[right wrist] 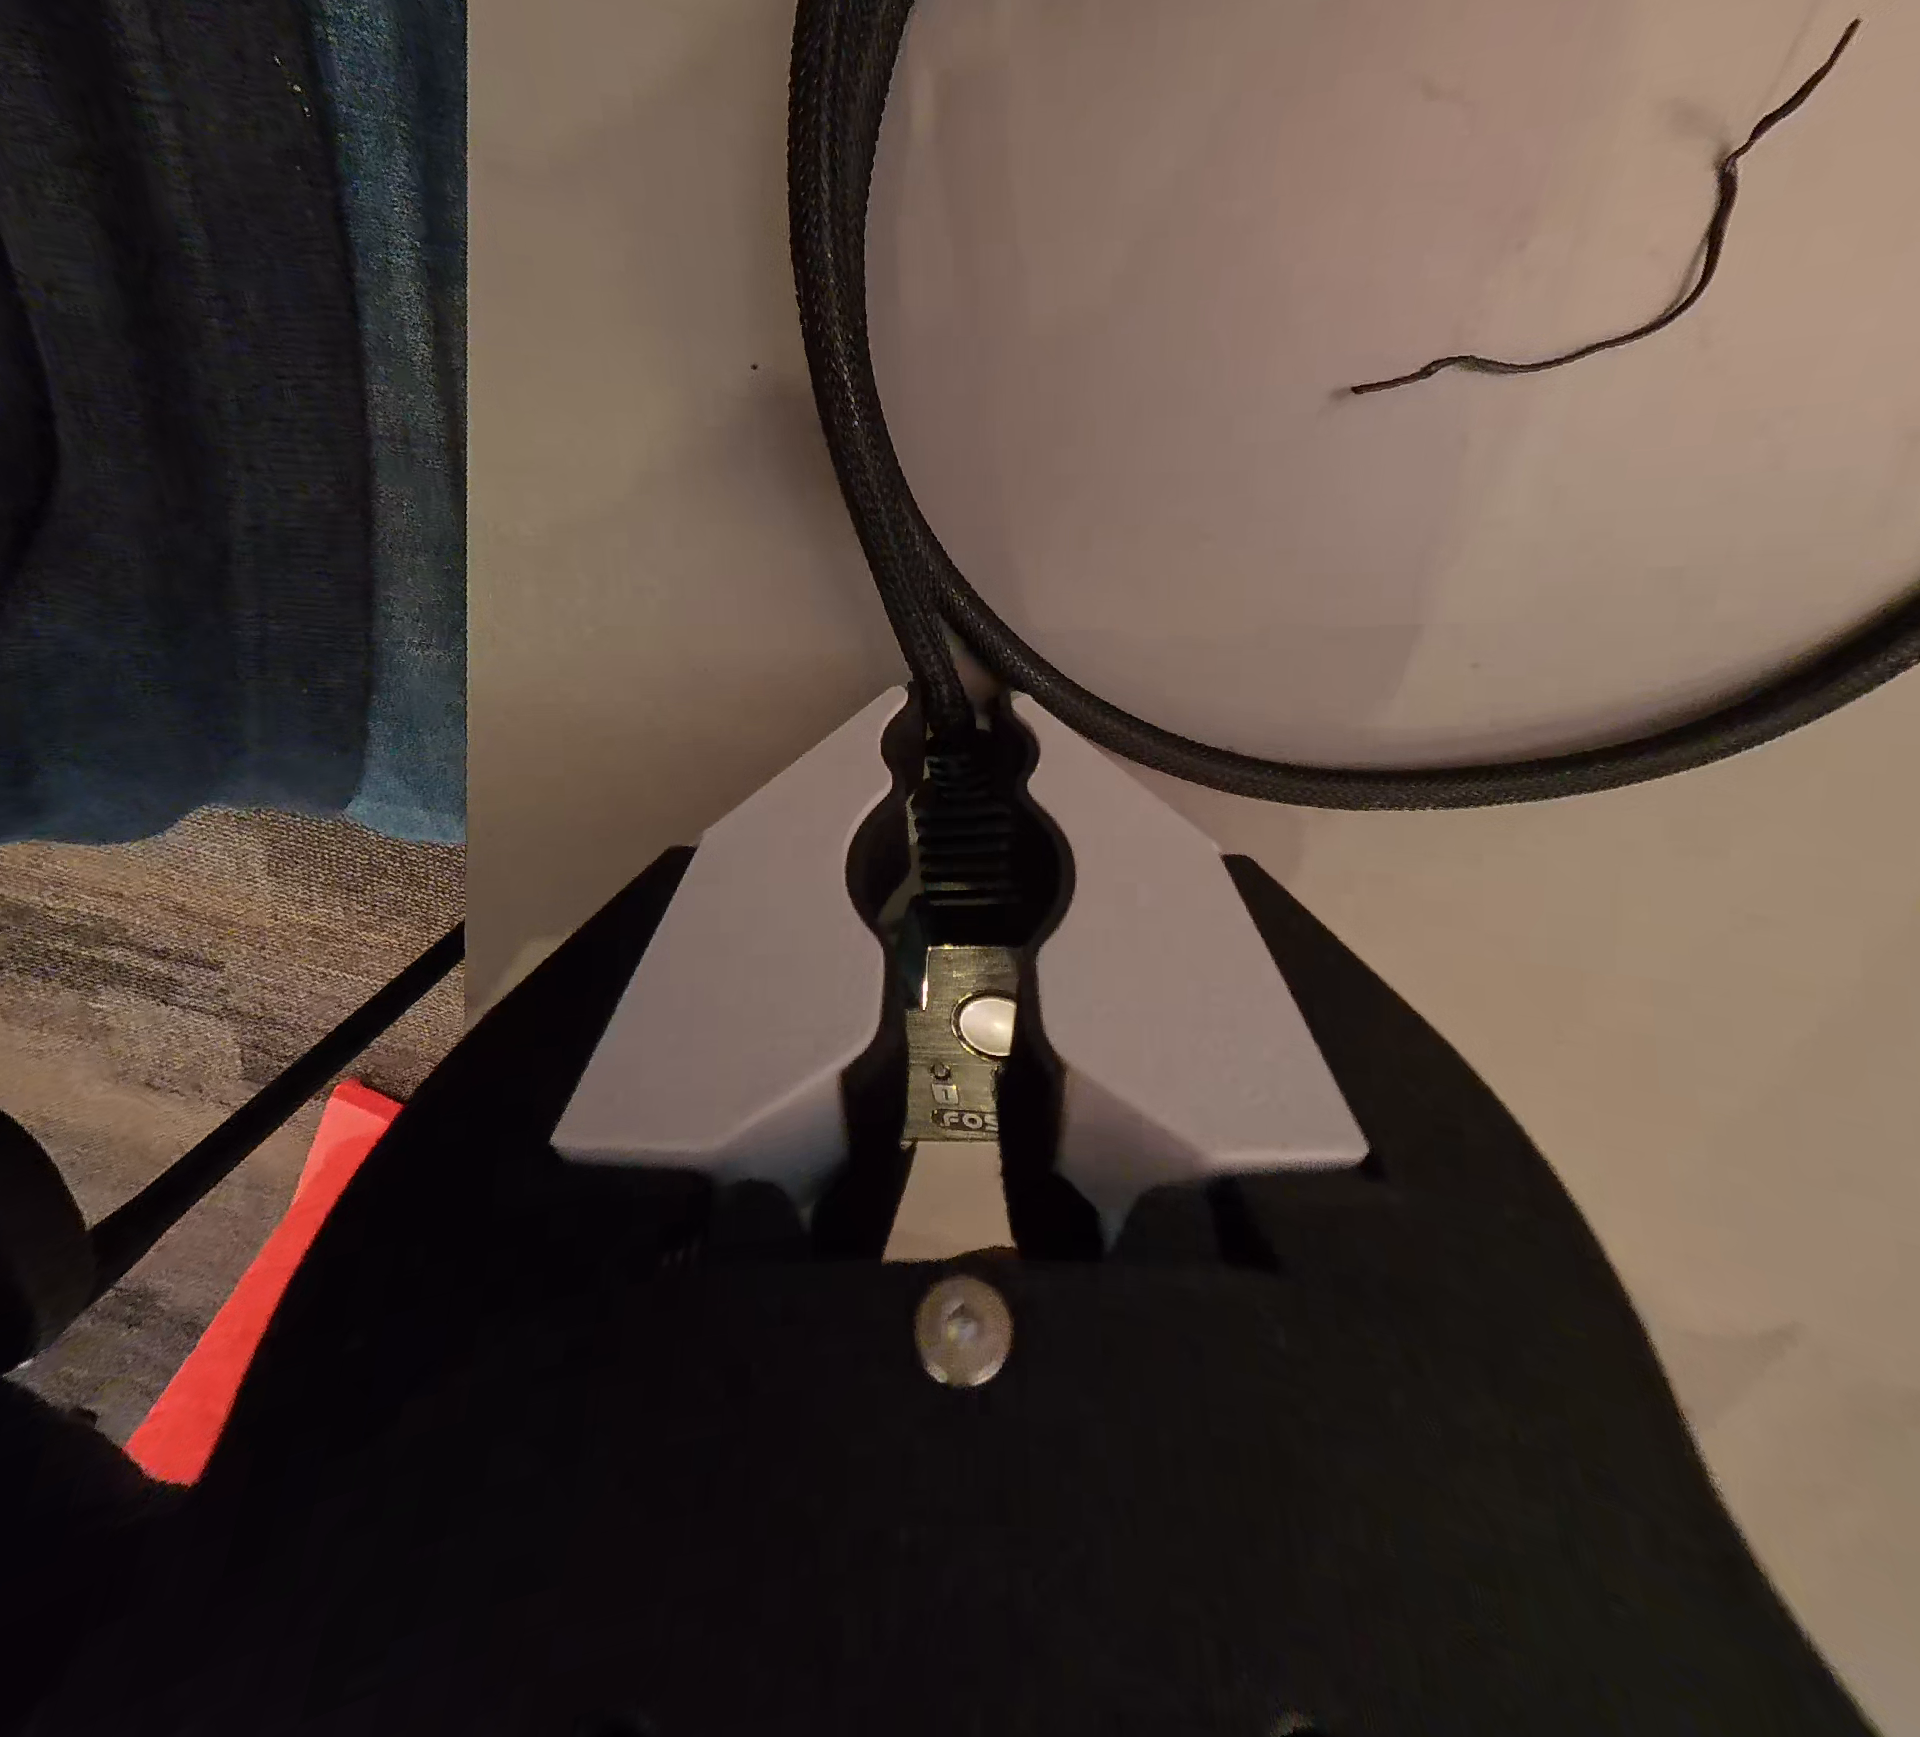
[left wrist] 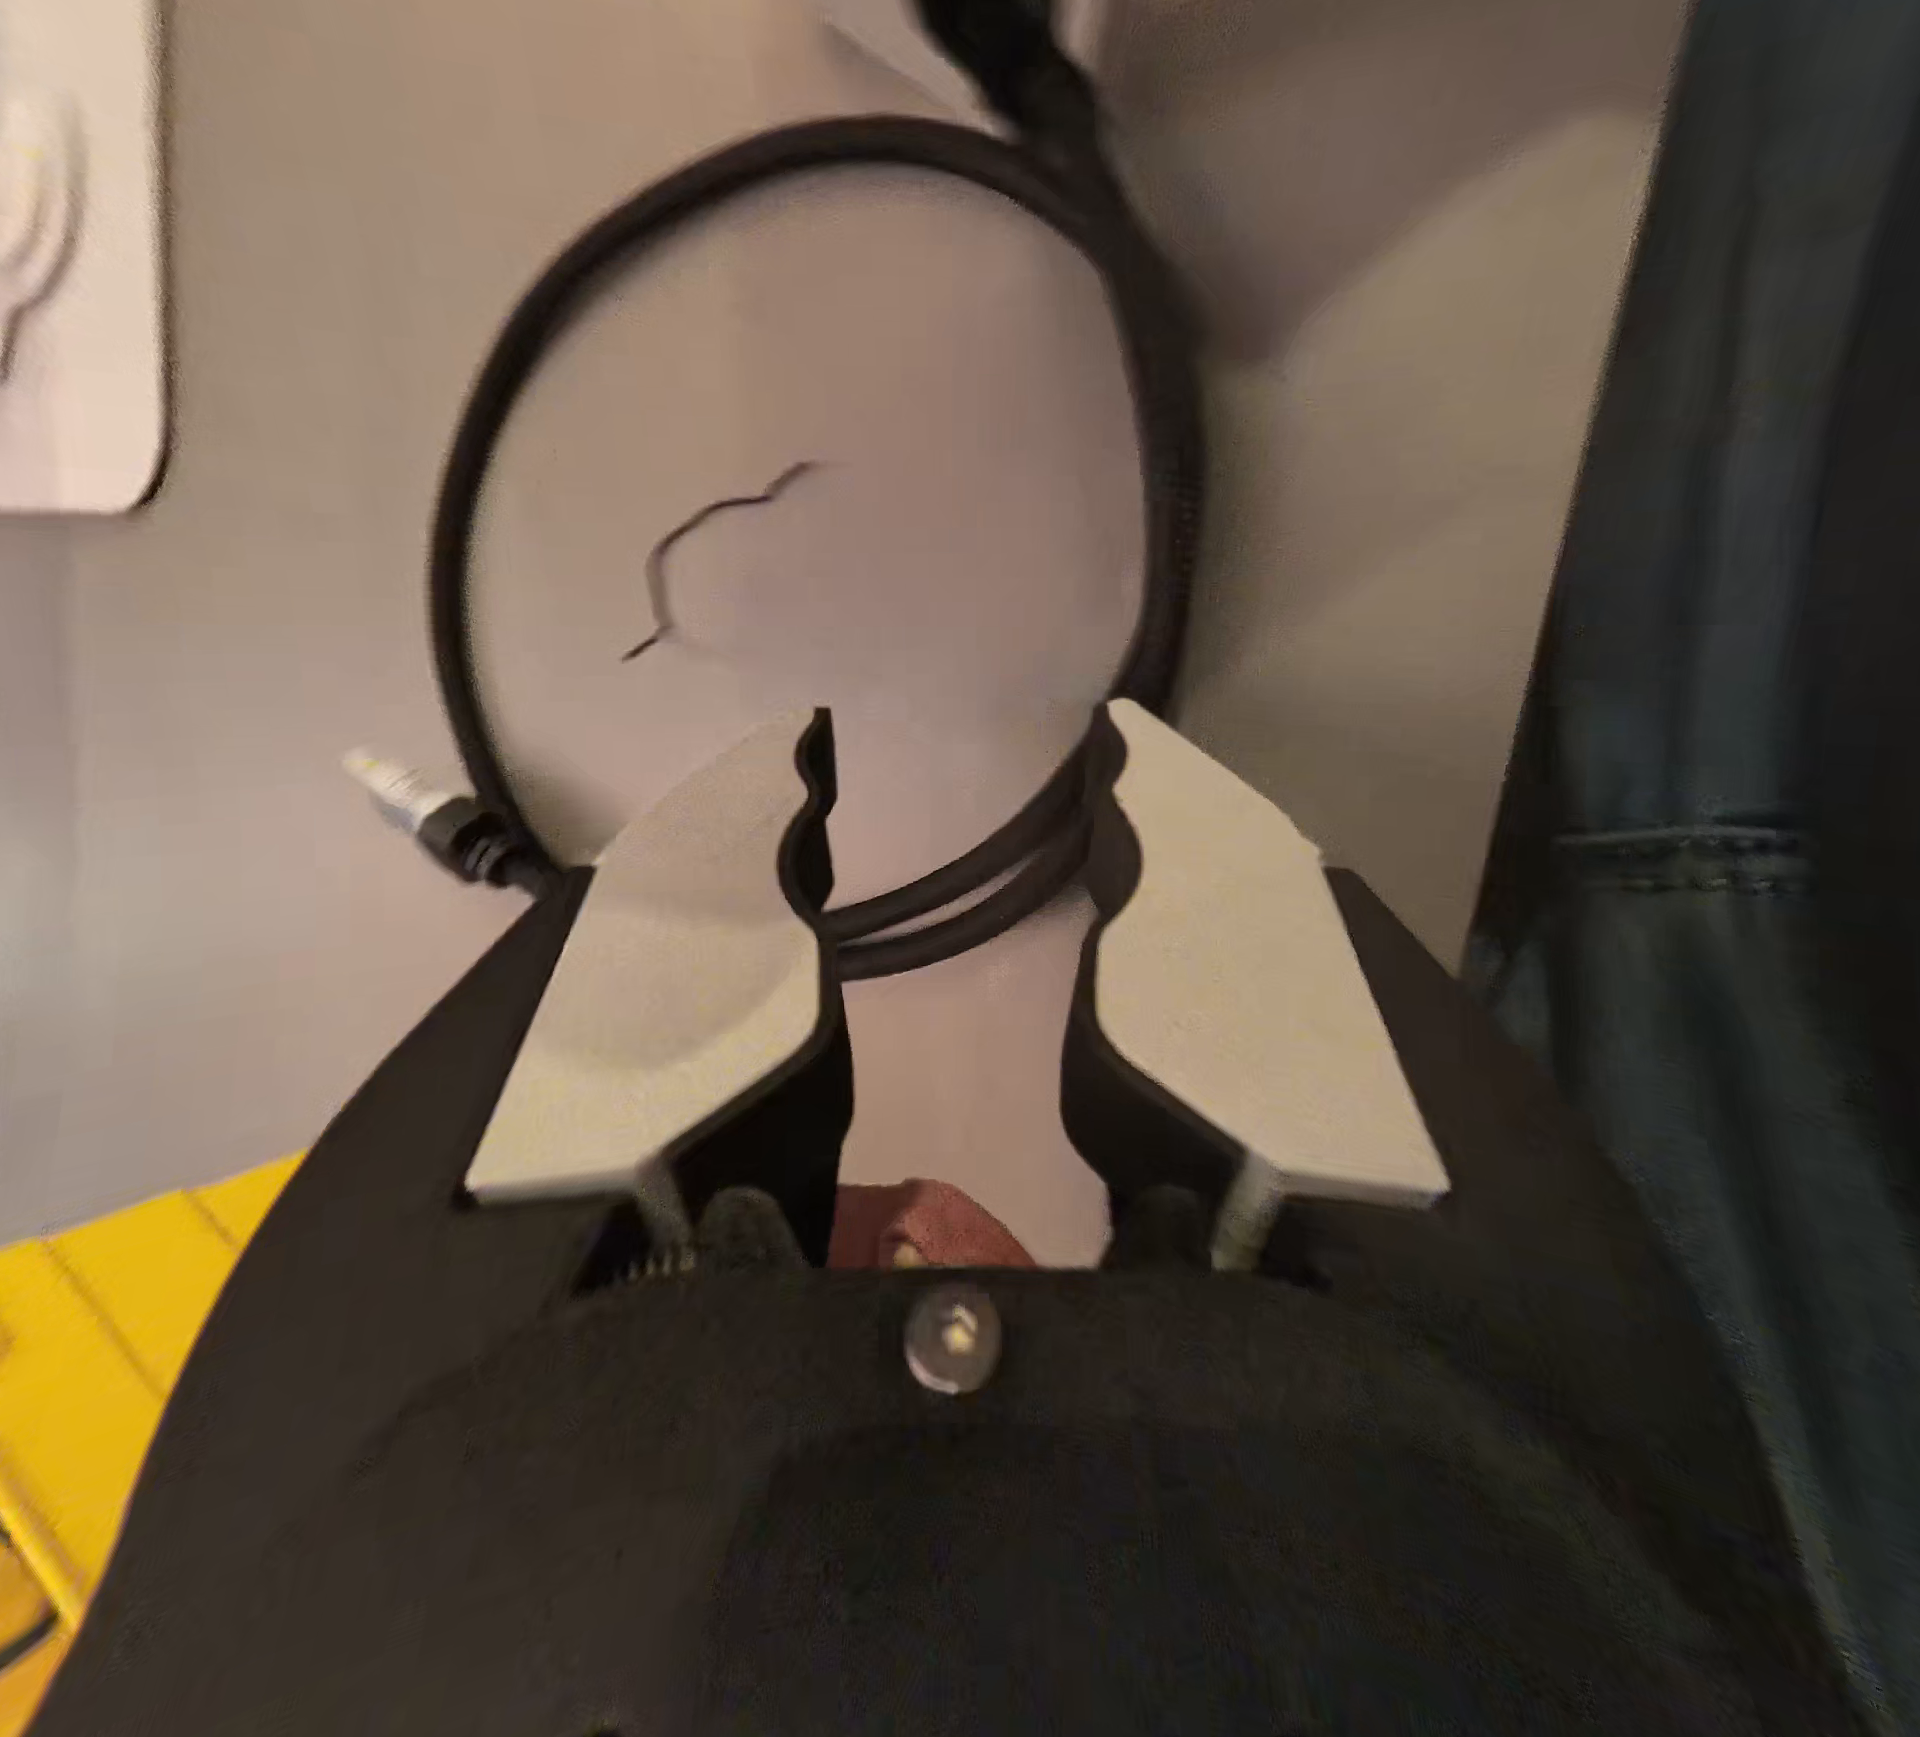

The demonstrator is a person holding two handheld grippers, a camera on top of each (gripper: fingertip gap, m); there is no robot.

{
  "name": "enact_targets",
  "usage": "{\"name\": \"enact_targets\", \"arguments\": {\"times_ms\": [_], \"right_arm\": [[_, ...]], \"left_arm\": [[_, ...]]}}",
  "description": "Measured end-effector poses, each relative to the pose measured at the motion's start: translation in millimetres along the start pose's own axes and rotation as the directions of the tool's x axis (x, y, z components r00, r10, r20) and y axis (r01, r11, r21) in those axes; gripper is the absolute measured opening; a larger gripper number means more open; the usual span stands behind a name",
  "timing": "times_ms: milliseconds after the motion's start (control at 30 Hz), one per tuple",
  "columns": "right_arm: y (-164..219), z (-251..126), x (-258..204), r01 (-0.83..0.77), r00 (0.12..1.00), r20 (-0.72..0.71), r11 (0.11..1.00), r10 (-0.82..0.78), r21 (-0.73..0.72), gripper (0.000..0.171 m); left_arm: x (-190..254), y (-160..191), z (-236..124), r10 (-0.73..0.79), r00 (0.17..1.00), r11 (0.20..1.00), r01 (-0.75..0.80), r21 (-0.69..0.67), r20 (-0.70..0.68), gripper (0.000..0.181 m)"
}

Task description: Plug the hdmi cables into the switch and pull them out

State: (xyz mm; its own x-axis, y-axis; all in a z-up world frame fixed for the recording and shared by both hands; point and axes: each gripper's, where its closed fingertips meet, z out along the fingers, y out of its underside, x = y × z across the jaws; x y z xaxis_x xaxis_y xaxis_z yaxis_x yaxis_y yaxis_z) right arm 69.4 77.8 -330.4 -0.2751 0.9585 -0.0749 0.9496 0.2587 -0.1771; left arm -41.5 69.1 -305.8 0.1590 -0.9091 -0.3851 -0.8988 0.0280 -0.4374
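The only lettering sits on the dark metal HDMI plug (right wrist: 961,1053) held in the right tool (right wrist: 956,856), at six o'clock below its pale oval button: small light printing, partly cut off by a finger. The left wrist view shows no writing that can be read.
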Motion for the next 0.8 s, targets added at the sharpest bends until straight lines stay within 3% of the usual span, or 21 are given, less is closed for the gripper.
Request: {"name": "enact_targets", "arguments": {"times_ms": [67, 167, 333, 433, 567, 633, 733, 800], "right_arm": [[0, 0, 0, -0.002, 1.0, 0.005, 1.0, 0.002, 0.013, 0.011], [0, 0, 0, -0.006, 1.0, 0.009, 0.999, 0.006, 0.035, 0.011], [0, -1, -1, -0.013, 1.0, 0.022, 0.998, 0.011, 0.067, 0.011], [0, -1, -1, -0.018, 0.999, 0.033, 0.998, 0.016, 0.066, 0.011], [0, -9, -1, -0.025, 0.998, 0.052, 0.997, 0.022, 0.07, 0.013], [-8, -27, 3, -0.048, 0.997, 0.065, 0.99, 0.04, 0.129, 0.022], [-36, -60, 31, -0.007, 1.0, -0.027, 0.973, 0.014, 0.231, 0.024], [-64, -75, 60, 0.057, 0.99, -0.142, 0.961, -0.019, 0.271, 0.042]], "left_arm": [[11, -2, 11, 0.087, 0.996, 0.996, -0.087, -0.009, 0.001, 0.033], [14, -2, 16, 0.046, 0.995, 0.999, -0.045, 0.011, -0.089, 0.03], [16, -8, 3, -0.023, 0.982, 0.994, 0.042, 0.096, -0.188, 0.049], [20, -4, 1, -0.023, 0.982, 0.996, 0.039, 0.081, -0.189, 0.051], [30, -4, 15, -0.031, 0.98, 0.998, 0.042, 0.056, -0.195, 0.03], [32, -5, 16, -0.013, 0.981, 0.998, 0.024, 0.057, -0.195, 0.02], [31, -6, 18, -0.029, 0.98, 0.997, 0.043, 0.066, -0.198, 0.013], [30, -6, 18, -0.029, 0.979, 0.997, 0.043, 0.065, -0.204, 0.013]]}}
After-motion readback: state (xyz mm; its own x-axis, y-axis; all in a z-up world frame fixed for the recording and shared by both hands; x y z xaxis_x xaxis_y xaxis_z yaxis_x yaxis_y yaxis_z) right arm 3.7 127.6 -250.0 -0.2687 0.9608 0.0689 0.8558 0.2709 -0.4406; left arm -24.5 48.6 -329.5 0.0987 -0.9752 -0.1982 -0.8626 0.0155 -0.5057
